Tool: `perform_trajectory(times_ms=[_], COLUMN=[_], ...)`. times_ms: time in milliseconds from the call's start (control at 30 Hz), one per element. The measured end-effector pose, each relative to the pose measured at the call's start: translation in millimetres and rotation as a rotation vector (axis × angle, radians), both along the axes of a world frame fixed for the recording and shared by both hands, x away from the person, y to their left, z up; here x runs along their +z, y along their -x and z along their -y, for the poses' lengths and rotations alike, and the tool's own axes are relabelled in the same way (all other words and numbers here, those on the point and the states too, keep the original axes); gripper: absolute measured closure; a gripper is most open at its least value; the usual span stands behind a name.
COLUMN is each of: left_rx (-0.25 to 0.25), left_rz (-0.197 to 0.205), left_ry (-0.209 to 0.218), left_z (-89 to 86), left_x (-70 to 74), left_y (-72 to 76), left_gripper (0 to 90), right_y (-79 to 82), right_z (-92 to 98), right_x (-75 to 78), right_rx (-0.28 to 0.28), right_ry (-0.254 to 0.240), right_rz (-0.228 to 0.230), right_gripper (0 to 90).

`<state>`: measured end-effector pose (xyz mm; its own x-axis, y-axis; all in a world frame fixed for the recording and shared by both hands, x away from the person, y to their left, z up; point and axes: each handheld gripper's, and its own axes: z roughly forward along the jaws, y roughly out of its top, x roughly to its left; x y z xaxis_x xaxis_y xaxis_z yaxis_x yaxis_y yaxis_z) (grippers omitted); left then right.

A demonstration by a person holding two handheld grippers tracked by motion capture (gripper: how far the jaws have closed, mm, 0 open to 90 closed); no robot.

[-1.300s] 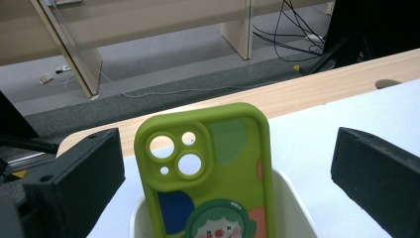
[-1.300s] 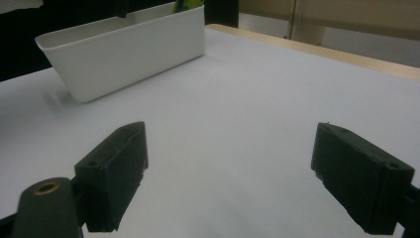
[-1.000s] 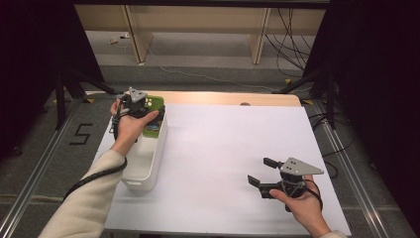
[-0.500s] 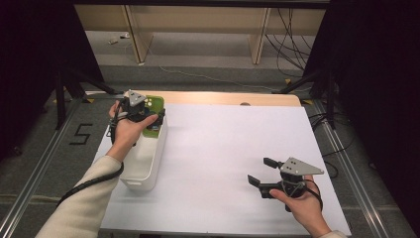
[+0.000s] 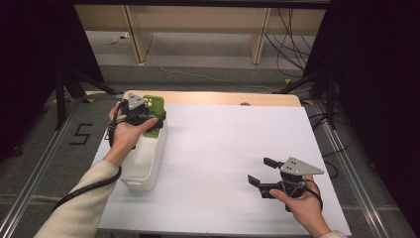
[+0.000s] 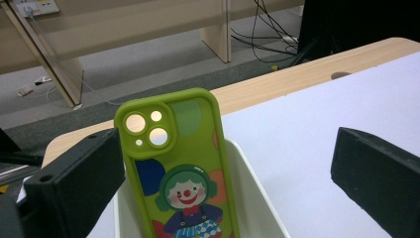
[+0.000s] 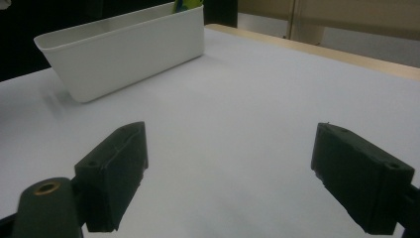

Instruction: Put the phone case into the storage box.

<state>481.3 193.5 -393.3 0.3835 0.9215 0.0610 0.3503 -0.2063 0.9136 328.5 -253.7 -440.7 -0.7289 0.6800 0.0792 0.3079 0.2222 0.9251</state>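
The left tongs [image 5: 148,118] hover released over a glossy green phone case [image 6: 181,168] – propped upright in the smooth white tub [image 5: 143,158] at the desk's [image 5: 223,148] far-left corner. The right tongs [image 5: 262,171], level and released, rest near the front-right edge.

A green phone case [image 6: 181,168] stands upright at the far end of a long white plastic bin [image 5: 143,158], leaning against its end wall. Its back shows a cartoon clown with green hair and coloured balloons, plus camera cutouts. The bin sits on the table's left side
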Motion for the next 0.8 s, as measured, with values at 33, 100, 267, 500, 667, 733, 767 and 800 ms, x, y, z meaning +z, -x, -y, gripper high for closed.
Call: perform_trajectory(times_ms=[33,100,267,500,667,733,767,800], left_rx=[-0.004,-0.004,-0.009,-0.010,-0.016,-0.016,-0.016,-0.016], left_rz=[0.002,0.001,-0.001,0.005,0.013,0.011,0.013,0.013], left_ry=[-0.003,0.000,0.004,0.006,0.007,0.004,0.008,0.007], left_z=[-0.3,-0.3,-1.4,-3.8,-3.9,-3.8,-3.9,-4.2], left_x=[0.3,0.7,0.0,-0.4,1.9,1.9,1.6,1.6], left_y=[0.6,2.2,5.8,11.0,15.9,17.4,17.9,18.6], left_gripper=[0.0,0.0,0.5,1.1,1.3,1.3,1.4,1.5], right_y=[-0.1,0.0,-0.1,0.0,-0.2,-0.1,-0.1,-0.1], right_z=[0.0,0.1,0.0,0.0,-0.1,-0.1,0.0,0.0], right_x=[0.1,0.2,0.0,0.1,-0.1,0.0,0.1,0.1], right_rx=[0.000,-0.002,0.000,-0.002,-0.001,0.000,0.000,0.000], right_ry=[-0.001,-0.003,-0.002,-0.002,0.000,0.000,0.000,-0.002], right_rz=[0.002,0.000,0.002,0.000,0.000,0.000,0.001,0.001], right_gripper=[15.6,15.6,15.6,15.6,15.6,15.6,15.6,15.6])
